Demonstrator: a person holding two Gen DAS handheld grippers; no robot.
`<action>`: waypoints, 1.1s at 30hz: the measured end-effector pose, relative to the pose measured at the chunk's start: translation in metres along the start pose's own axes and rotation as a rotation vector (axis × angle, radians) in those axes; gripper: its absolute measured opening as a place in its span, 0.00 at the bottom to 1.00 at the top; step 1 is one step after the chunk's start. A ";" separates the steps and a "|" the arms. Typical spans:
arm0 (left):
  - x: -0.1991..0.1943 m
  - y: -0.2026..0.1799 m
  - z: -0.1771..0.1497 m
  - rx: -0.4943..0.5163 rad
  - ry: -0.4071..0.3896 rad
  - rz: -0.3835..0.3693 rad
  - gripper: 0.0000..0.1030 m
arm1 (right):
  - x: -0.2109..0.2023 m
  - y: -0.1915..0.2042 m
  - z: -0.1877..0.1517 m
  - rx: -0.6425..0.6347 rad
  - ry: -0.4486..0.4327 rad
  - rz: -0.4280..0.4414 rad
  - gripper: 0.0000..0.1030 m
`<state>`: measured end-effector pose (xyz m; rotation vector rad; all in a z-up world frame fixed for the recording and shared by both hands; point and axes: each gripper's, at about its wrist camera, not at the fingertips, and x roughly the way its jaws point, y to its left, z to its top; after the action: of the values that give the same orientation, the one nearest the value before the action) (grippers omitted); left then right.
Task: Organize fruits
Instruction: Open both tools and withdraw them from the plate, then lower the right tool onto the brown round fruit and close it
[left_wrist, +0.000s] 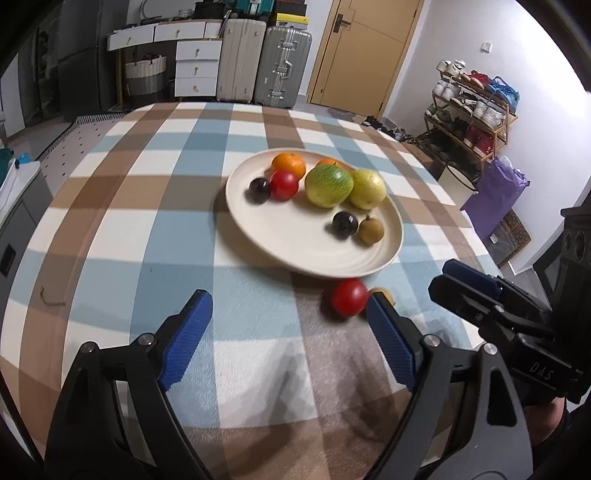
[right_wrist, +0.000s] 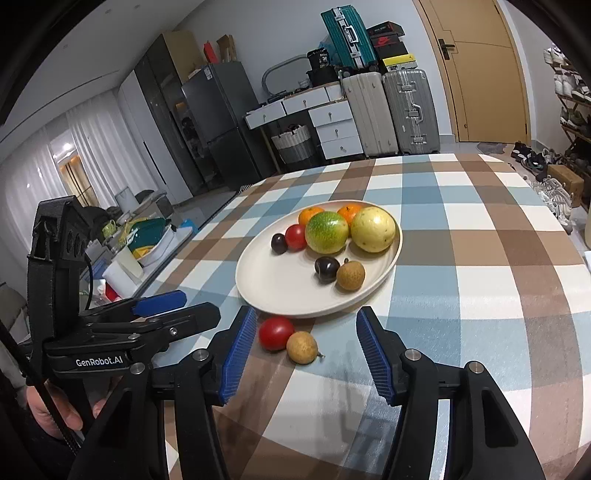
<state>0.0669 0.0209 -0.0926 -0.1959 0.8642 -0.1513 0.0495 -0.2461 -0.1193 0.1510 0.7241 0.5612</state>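
Left wrist view: the left tongs (left_wrist: 286, 310) are hanging spread over the checked worktop (left_wrist: 110, 229), pinching nothing, a red tomato (left_wrist: 349, 297) lying just below the plate (left_wrist: 295, 251).

Right wrist view: the right tongs (right_wrist: 306, 332) are standing spread, empty, the tomato and a brown longan (right_wrist: 302, 347) touching between them.

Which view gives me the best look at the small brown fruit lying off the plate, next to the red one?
The right wrist view: the small brown fruit lies fully visible on the cloth, touching the red fruit. In the left wrist view only a sliver shows behind the left hand-held gripper fingertip.
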 end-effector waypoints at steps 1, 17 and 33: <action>0.001 0.001 -0.003 -0.002 0.008 0.003 0.82 | 0.001 0.001 -0.001 -0.001 0.007 -0.002 0.56; 0.015 0.013 -0.022 -0.026 0.063 0.006 0.85 | 0.039 0.004 -0.012 -0.021 0.138 -0.035 0.56; 0.024 0.013 -0.021 -0.031 0.083 0.004 0.85 | 0.057 0.013 -0.013 -0.075 0.211 -0.047 0.27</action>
<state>0.0669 0.0266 -0.1270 -0.2182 0.9500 -0.1425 0.0699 -0.2049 -0.1583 0.0044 0.9080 0.5638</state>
